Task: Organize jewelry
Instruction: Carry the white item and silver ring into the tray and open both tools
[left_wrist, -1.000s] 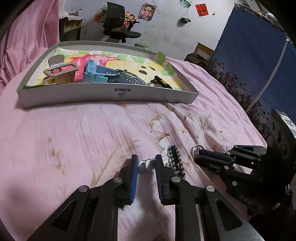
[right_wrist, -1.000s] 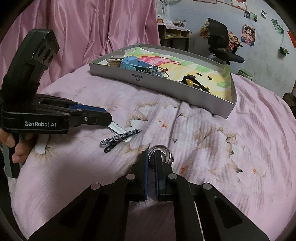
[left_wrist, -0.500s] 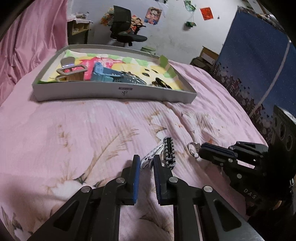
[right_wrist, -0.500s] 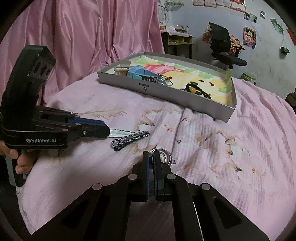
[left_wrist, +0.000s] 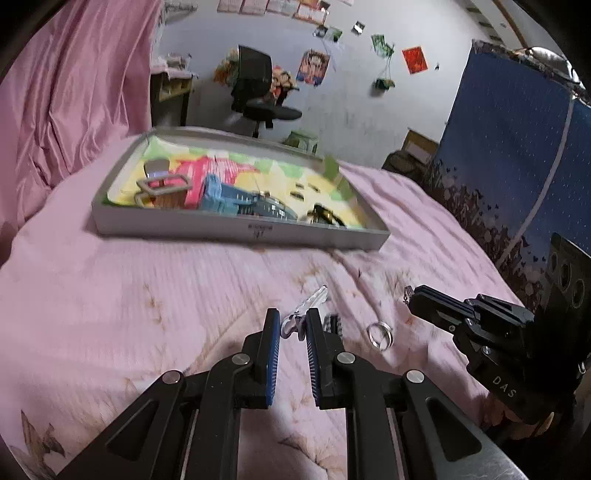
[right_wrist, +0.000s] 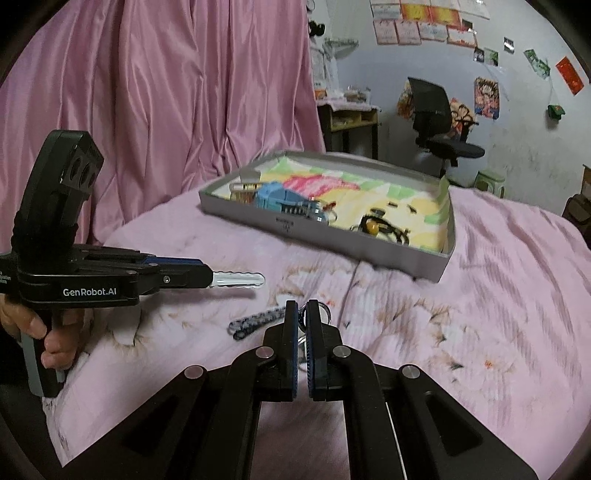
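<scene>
Right, I have a piece in each claw and both are up off the pink bedspread (left_wrist: 147, 295). My left gripper (left_wrist: 291, 325) is clamped on the silver hair clip (right_wrist: 236, 279), which sticks straight out past the fingertips with only its near end caught between the pads. My right gripper (right_wrist: 302, 314) is pinched tight on a small ring cluster (right_wrist: 323, 308) (I can only make out a metal loop poking beyond the jaws, so how much of it is really gripped I cannot tell). A single silver ring (left_wrist: 380, 334) lies on the cover just below and between my two tools, and the dark beaded bracelet (right_wrist: 258, 319) lies beside it, untouched. The grey tray (left_wrist: 240, 230) sits well ahead of me, already holding a blue watch (left_wrist: 221, 194), a buckle-like clasp (left_wrist: 162, 184) and a dark piece near the right end.

My worry is the carry. The clip is held by its tail, so a quick swing toward the tray could lever it round or flick it out. The rings are thin and slippery; any easing of my squeeze, and they drop into the soft folds where they would be awkward to pinch again. Coming in low, I could also knock the tray wall and shift what lies inside.
</scene>
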